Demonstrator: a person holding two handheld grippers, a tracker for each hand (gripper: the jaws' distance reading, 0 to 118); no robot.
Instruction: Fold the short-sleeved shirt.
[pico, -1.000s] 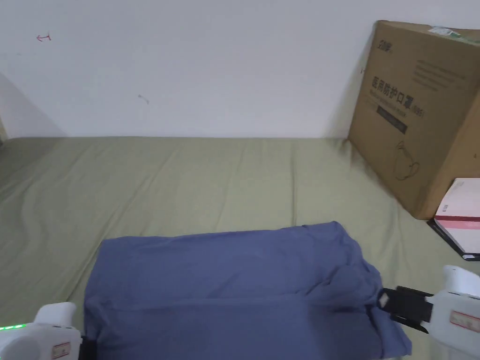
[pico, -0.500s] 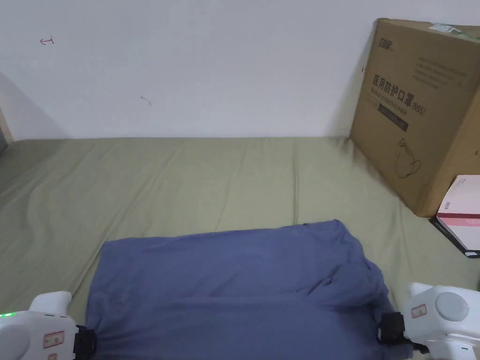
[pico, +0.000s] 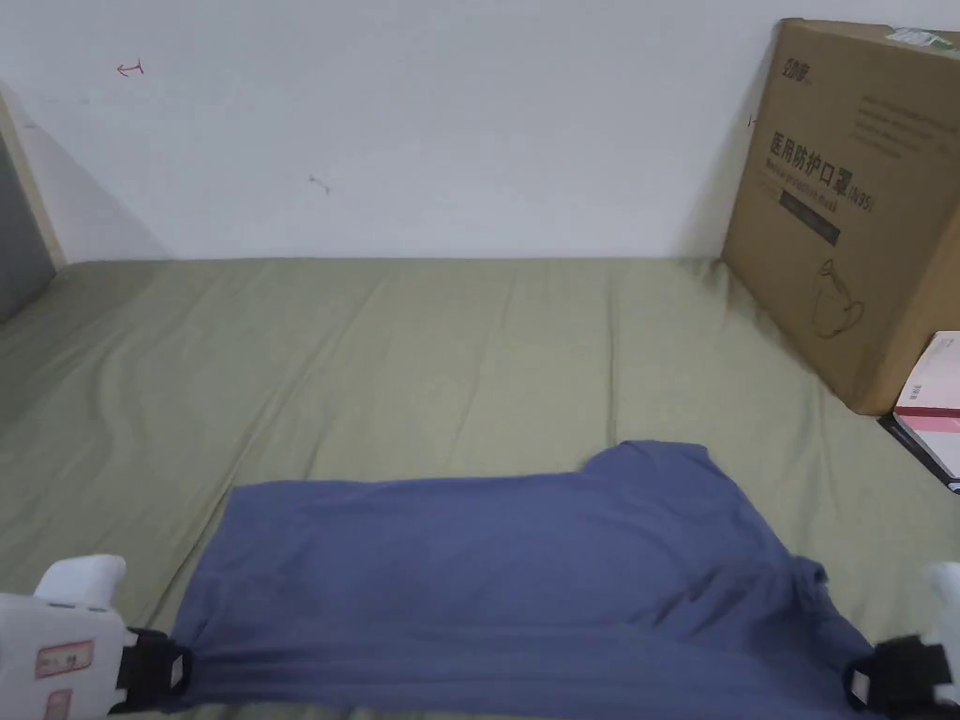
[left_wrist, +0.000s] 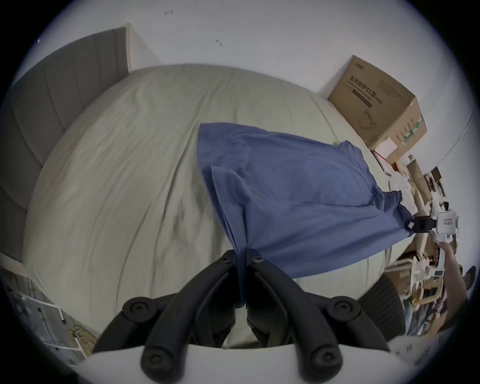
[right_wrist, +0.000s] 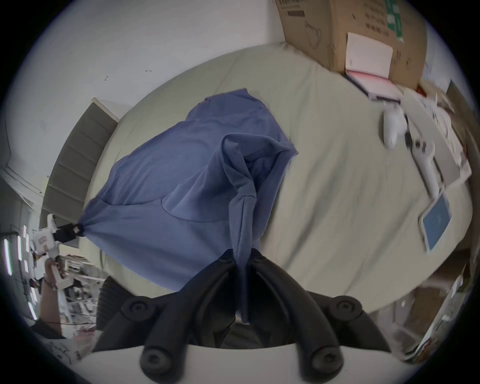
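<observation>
A blue short-sleeved shirt lies stretched across the near part of an olive-green bed sheet. My left gripper is shut on the shirt's left corner; in the left gripper view the cloth runs pinched between the black jaws of that gripper. My right gripper is shut on the right corner at the bunched sleeve end; in the right gripper view a fold of the shirt passes between the jaws of the right gripper. The shirt's near edge is lifted taut between both grippers.
A large cardboard box stands at the back right against the white wall. A pink-and-white flat box leans beside it. A tablet and white devices lie on the bed's right side. A grey headboard is at the left.
Both grippers pulled the shirt's near edge toward me and apart; the right one moved right and down. The cloth is now flatter and wider, with a sleeve showing at the far edge.
</observation>
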